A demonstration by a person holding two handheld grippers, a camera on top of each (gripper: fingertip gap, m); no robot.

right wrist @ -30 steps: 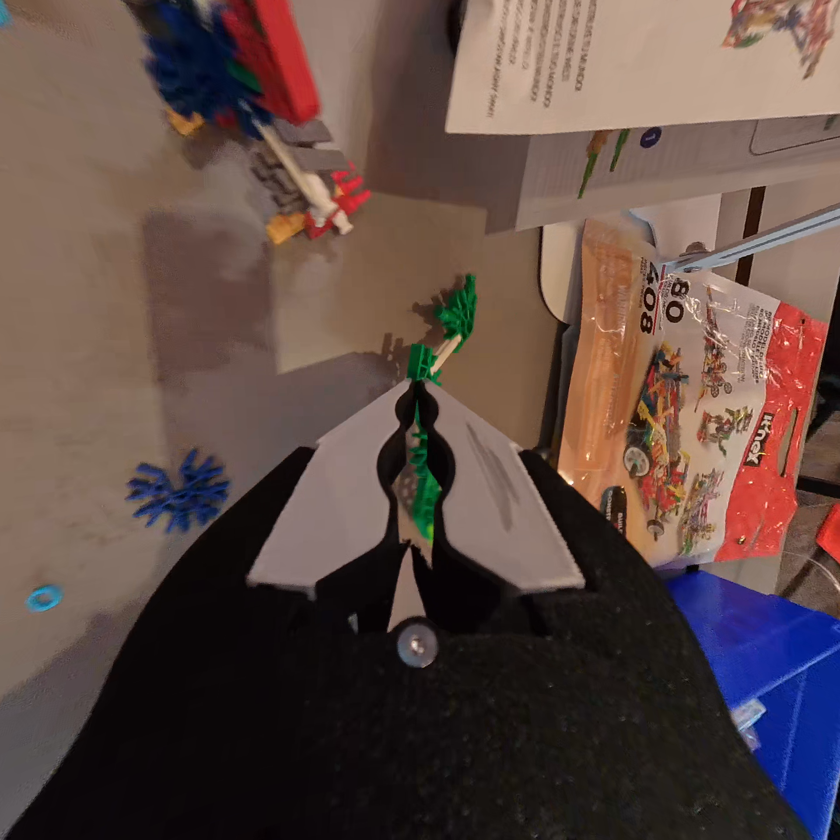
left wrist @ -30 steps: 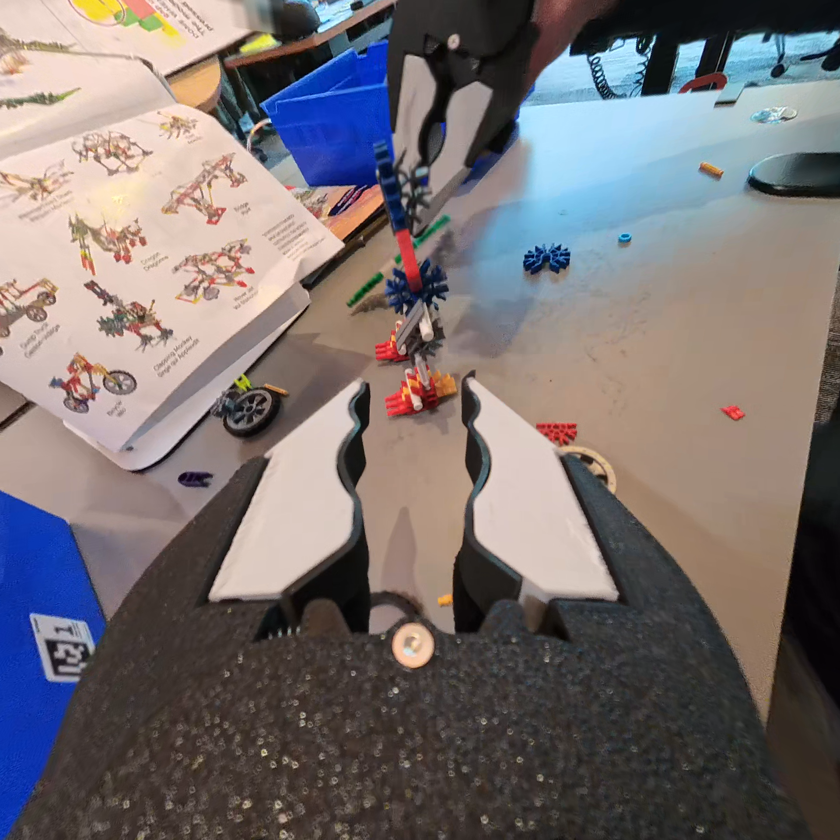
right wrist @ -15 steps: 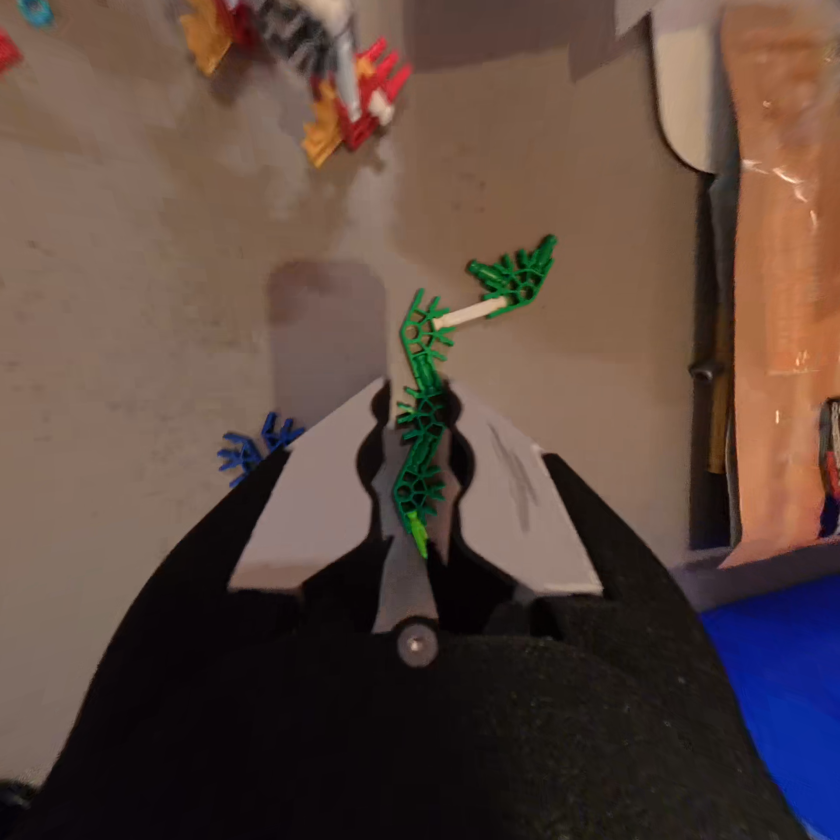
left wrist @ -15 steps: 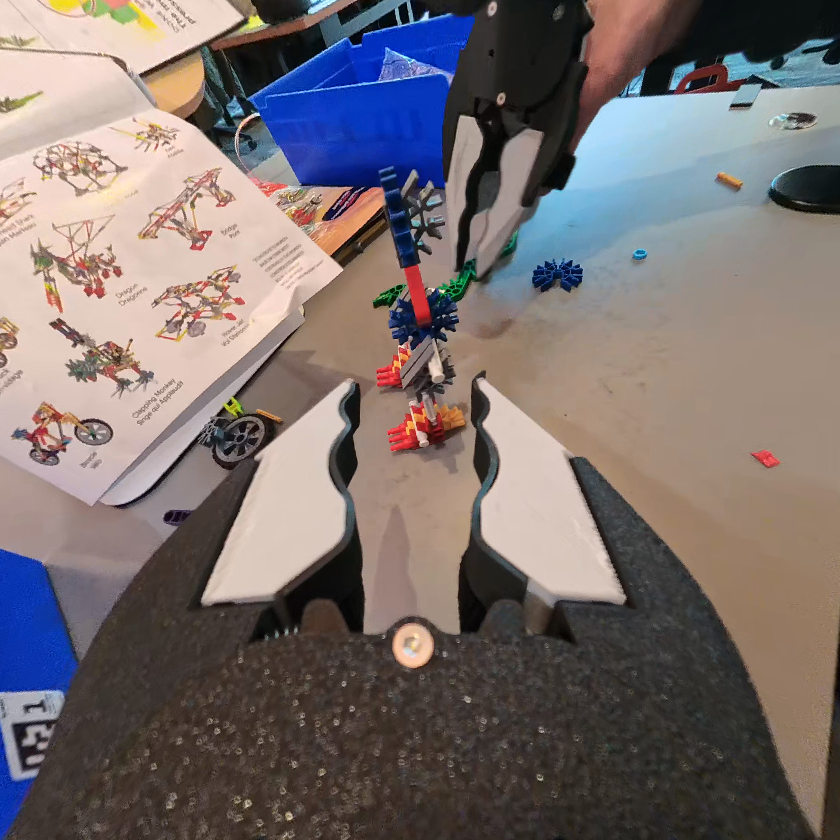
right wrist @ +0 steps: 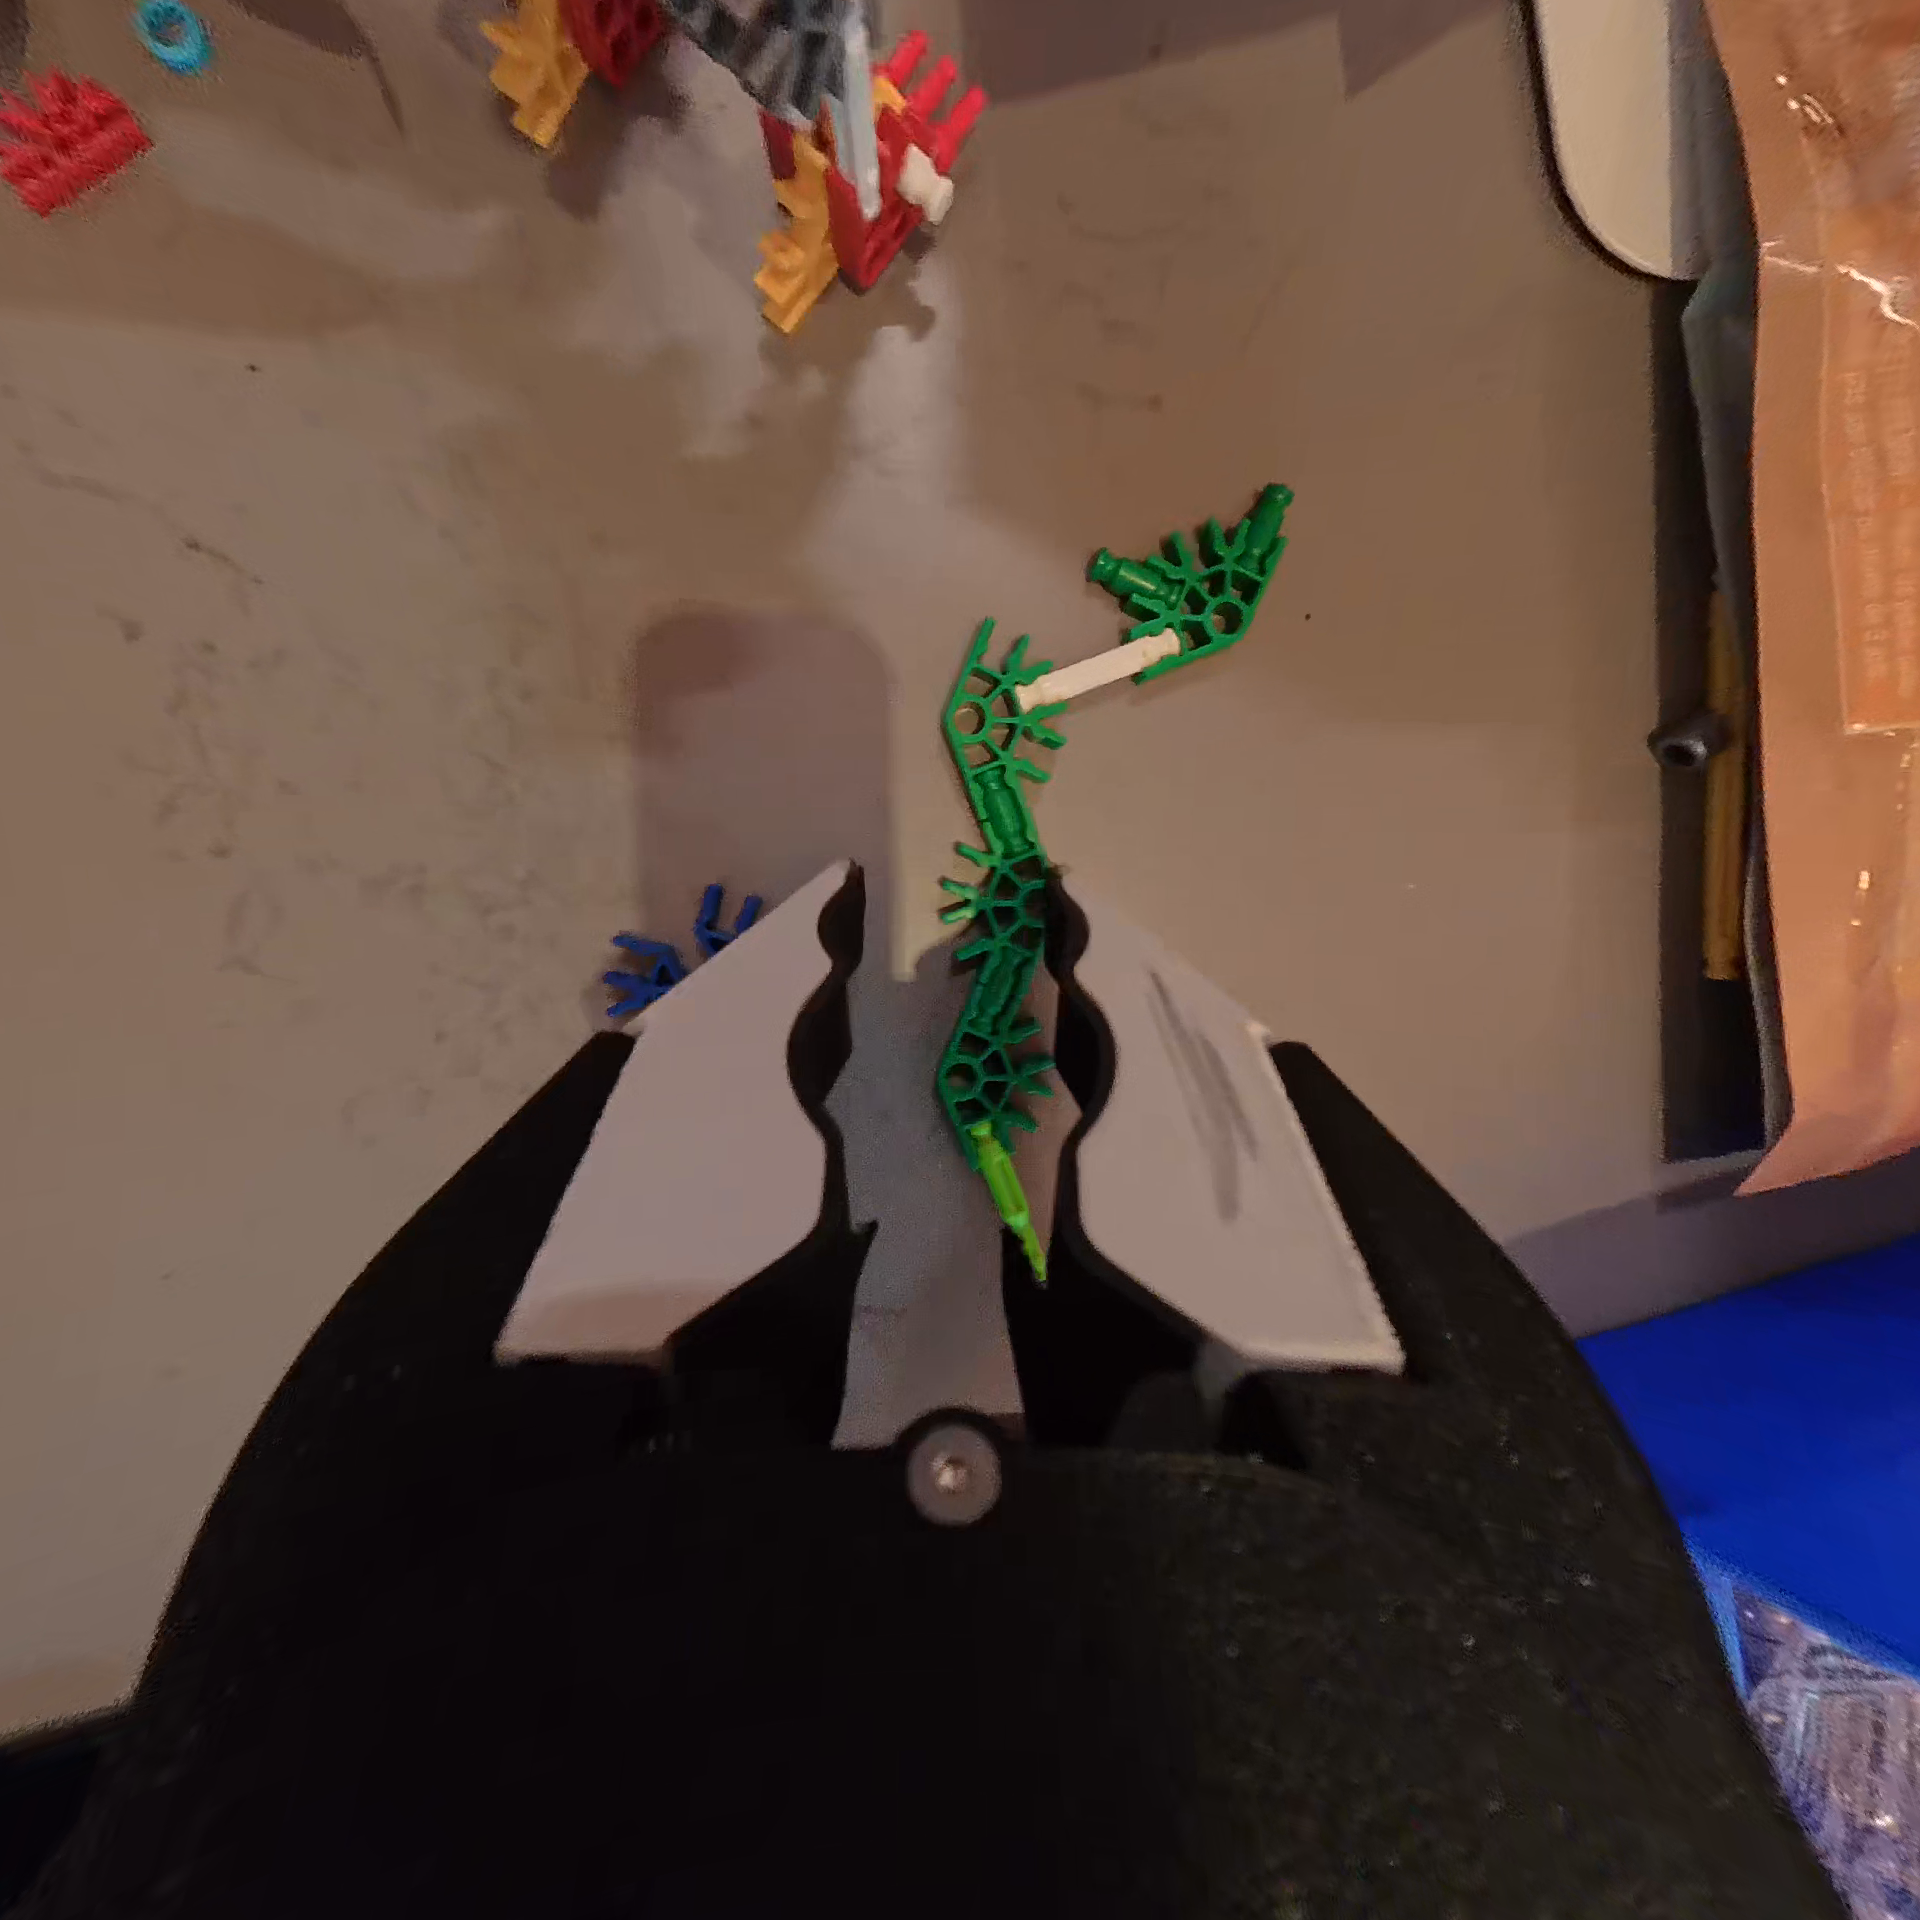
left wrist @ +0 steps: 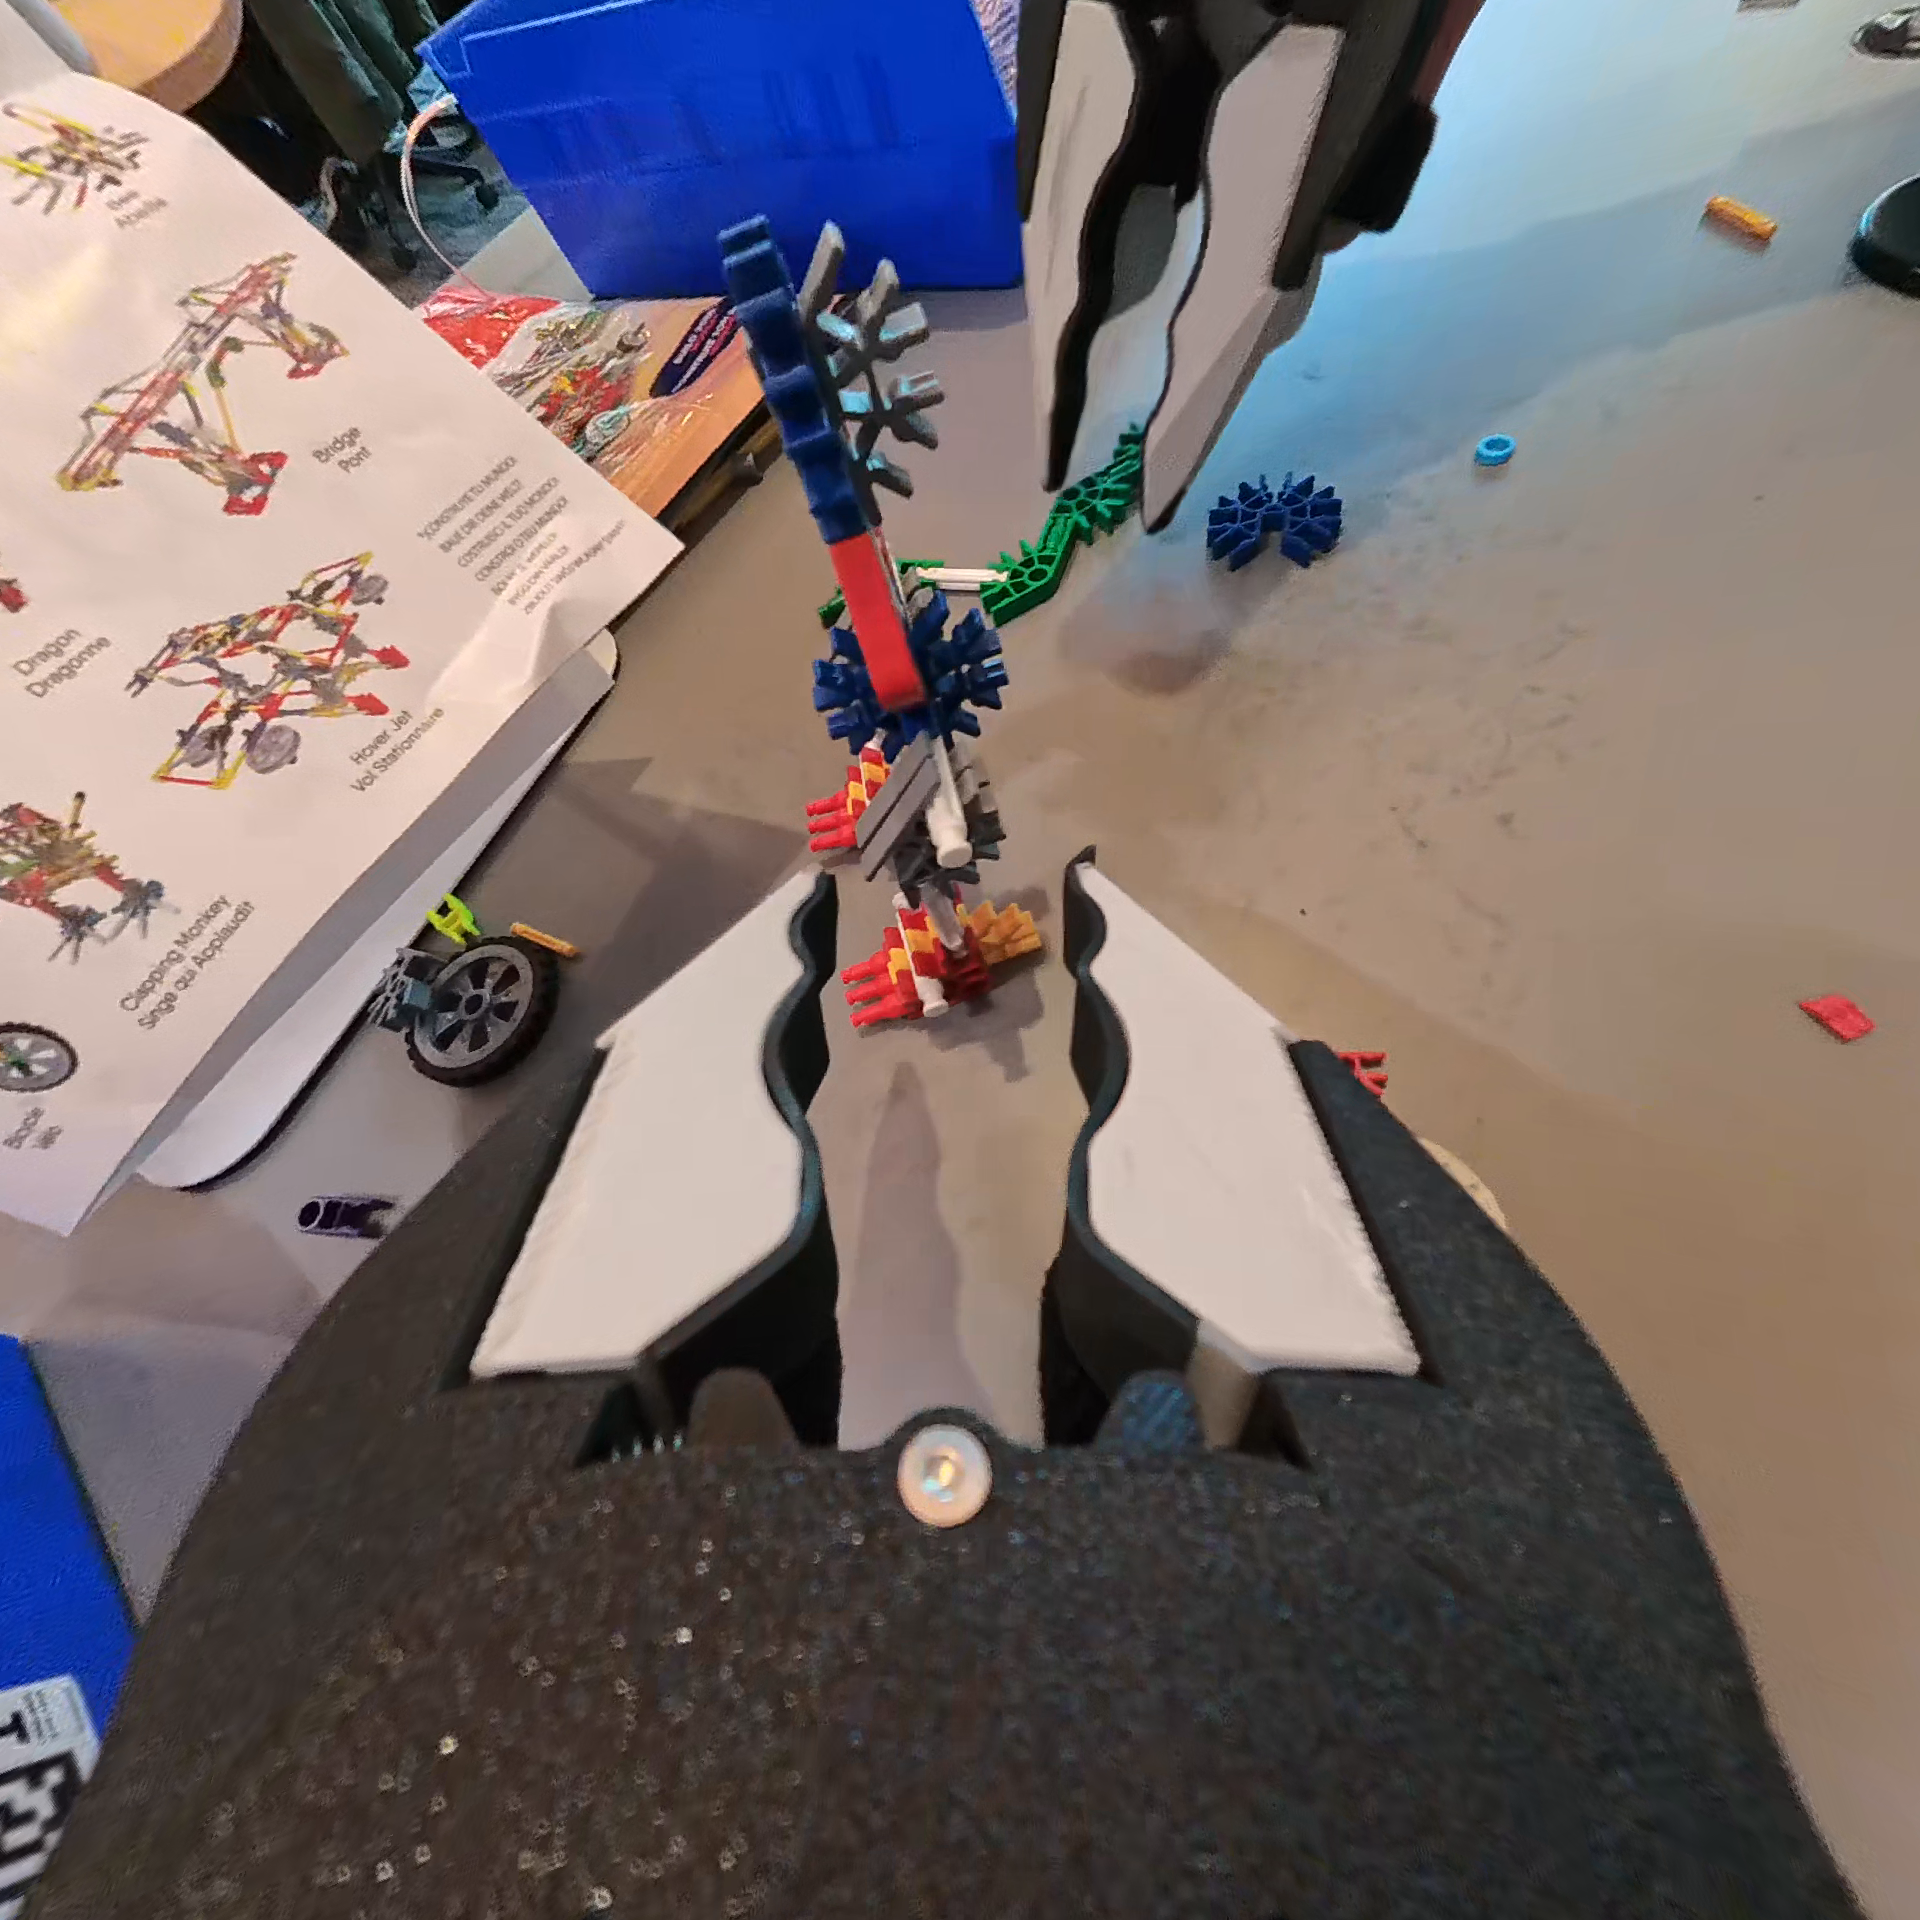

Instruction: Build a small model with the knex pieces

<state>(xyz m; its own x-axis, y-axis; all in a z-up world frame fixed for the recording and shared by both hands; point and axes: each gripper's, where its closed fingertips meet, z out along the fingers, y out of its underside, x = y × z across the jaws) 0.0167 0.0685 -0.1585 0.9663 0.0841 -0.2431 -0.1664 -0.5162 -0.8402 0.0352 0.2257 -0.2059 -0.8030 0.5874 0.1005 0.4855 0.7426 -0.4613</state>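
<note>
A tall toy figure (left wrist: 894,665) of blue, red, grey and orange connector pieces stands on the grey table (left wrist: 1455,831). My left gripper (left wrist: 948,883) is open, its fingertips on either side of the figure's red and orange foot (left wrist: 935,966), not touching it. My right gripper (right wrist: 956,883) is open and points down over a green chain of connectors (right wrist: 1013,935) with a white rod (right wrist: 1096,665); the chain lies on the table between the fingers, against the right one. In the left wrist view the right gripper (left wrist: 1107,488) hangs over the green chain (left wrist: 1049,551).
An open instruction booklet (left wrist: 239,582) lies left of the figure, with a small wheel assembly (left wrist: 473,1003) by its edge. A blue bin (left wrist: 727,135) and a printed bag (left wrist: 613,374) stand behind. Loose parts: blue snowflake connector (left wrist: 1273,520), blue ring (left wrist: 1494,450), red piece (left wrist: 1837,1016). My right fingertips sit around 15 cm from my left ones.
My right gripper came down to the table, opened and let go of the green chain, which now lies flat. My left gripper moved closer to the figure's foot.
</note>
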